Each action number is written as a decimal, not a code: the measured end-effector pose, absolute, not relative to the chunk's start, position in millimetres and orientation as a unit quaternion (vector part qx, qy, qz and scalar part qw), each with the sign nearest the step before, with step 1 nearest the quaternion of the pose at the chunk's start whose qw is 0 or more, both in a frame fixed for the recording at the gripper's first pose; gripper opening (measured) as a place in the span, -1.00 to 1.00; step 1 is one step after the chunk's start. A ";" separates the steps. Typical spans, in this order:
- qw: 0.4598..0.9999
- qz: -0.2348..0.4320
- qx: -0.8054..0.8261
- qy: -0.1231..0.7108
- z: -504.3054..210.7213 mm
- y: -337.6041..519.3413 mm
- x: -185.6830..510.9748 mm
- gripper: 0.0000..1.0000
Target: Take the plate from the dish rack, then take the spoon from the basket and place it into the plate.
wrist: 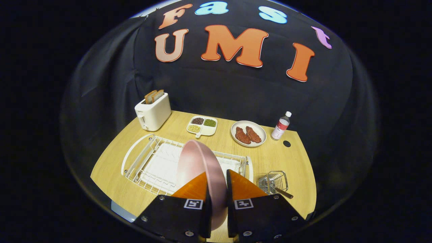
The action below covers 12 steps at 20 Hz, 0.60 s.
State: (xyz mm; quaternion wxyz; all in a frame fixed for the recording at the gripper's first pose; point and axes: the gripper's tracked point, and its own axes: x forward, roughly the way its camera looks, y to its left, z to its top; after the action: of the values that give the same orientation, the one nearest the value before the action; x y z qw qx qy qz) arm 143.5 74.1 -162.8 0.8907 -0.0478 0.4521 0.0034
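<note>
A pink plate (pixel 197 165) stands on edge between my two fingers, and my gripper (pixel 216 180) is shut on its rim. The plate is held up above the white wire dish rack (pixel 152 162), which lies just beyond the fingers to the left. Right of the fingers sits a small wire basket (pixel 274 181) with the spoon (pixel 283 193) lying in it, its handle poking out toward the table's near edge.
On the wooden table (pixel 111 168) beyond the rack stand a white toaster (pixel 153 113) with bread, a divided dish of beans (pixel 201 126), a plate with two pieces of meat (pixel 248 134) and a small bottle (pixel 281 126). A dark hole (pixel 287 143) marks the tabletop near the bottle.
</note>
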 end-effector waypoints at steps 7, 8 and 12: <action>0.888 0.022 0.002 0.459 -170.2 62.7 64.6 -0.61; 0.889 0.019 0.007 0.458 -175.7 58.8 53.5 -0.61; 0.878 0.020 0.051 0.475 -201.2 50.5 11.1 -0.61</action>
State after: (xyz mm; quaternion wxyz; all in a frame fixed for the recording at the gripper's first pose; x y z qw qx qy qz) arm 11.1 50.5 -201.2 0.8781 0.0511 0.4752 0.0197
